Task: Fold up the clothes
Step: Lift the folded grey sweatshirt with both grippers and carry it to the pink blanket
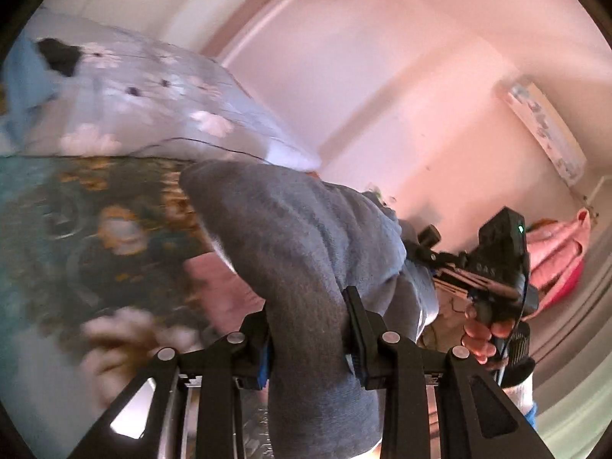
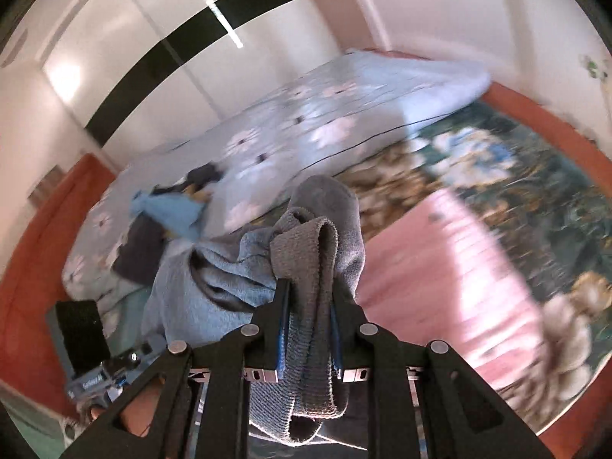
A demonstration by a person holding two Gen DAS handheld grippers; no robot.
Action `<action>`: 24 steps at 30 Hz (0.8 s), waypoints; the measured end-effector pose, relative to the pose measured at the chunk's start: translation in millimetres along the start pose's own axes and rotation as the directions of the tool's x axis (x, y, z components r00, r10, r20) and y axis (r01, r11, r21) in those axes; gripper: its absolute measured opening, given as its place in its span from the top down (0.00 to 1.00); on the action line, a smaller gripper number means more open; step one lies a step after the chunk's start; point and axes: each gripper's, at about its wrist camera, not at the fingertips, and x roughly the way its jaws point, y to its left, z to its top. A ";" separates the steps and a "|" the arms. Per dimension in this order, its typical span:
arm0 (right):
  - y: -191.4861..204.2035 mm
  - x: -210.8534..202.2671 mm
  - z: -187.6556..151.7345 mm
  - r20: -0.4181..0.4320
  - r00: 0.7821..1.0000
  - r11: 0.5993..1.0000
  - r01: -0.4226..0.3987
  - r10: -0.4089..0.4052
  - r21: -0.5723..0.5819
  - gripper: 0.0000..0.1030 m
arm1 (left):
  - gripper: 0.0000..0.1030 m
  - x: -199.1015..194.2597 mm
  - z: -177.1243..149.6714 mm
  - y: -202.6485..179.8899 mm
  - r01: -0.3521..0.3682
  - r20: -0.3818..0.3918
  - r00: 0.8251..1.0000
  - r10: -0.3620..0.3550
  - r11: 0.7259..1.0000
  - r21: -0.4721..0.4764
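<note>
A grey knitted garment (image 1: pixel 290 237), sock-like with a ribbed cuff, hangs between both grippers above the bed. My left gripper (image 1: pixel 306 317) is shut on its thick grey part. My right gripper (image 2: pixel 308 298) is shut on the ribbed cuff end (image 2: pixel 306 252), which droops below the fingers. A light blue part of the garment (image 2: pixel 206 283) bunches to the left of the right gripper. The right gripper and the hand holding it show in the left wrist view (image 1: pixel 493 267).
A bed with a dark floral cover (image 2: pixel 497 176) lies below, with a pink folded cloth (image 2: pixel 440 264) on it. A pale blue flowered quilt (image 2: pixel 306 122) holds a pile of dark and blue clothes (image 2: pixel 168 214). Pink clothes (image 1: pixel 554 252) hang by the wall.
</note>
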 end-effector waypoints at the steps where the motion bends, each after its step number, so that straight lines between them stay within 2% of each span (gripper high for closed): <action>1: -8.8 -0.4 7.1 0.001 1.000 1.000 0.015 -0.015 -0.027 0.81 | 0.67 12.4 2.4 -5.3 0.007 -0.001 1.000 -0.007 1.000 0.008; 5: -41.6 3.6 25.4 0.001 0.999 0.994 0.032 -0.032 -0.108 0.81 | 0.67 54.9 2.3 -13.2 0.022 0.013 1.000 -0.022 1.000 0.013; 9: -82.1 27.9 22.6 -0.045 0.999 0.997 0.019 -0.022 -0.078 0.81 | 0.66 90.4 -18.8 -1.0 0.025 -0.019 1.000 -0.025 1.000 -0.013; 11: -102.8 48.4 13.4 -0.084 0.996 0.998 0.027 -0.031 -0.050 0.81 | 0.66 107.1 -29.3 6.4 -0.001 -0.054 0.999 0.000 1.000 -0.023; 13: -122.1 68.9 1.9 -0.112 0.993 0.999 0.030 -0.032 -0.019 0.80 | 0.66 111.7 -42.2 13.6 -0.028 -0.061 0.998 0.027 0.999 -0.017; 18: -143.5 82.8 -10.0 -0.081 0.997 0.999 -0.015 0.018 0.036 0.78 | 0.62 115.2 -48.9 24.0 -0.065 -0.063 0.996 0.063 0.998 -0.021; 23: -122.6 64.3 -7.1 -0.063 0.995 0.997 0.071 -0.072 -0.029 0.74 | 0.61 88.4 -39.4 14.1 -0.055 -0.065 0.996 0.055 0.998 -0.004; 24: -119.4 56.4 -6.7 -0.047 0.995 0.995 0.089 -0.091 -0.037 0.74 | 0.61 79.2 -35.7 11.0 -0.069 -0.034 0.997 0.070 0.997 0.018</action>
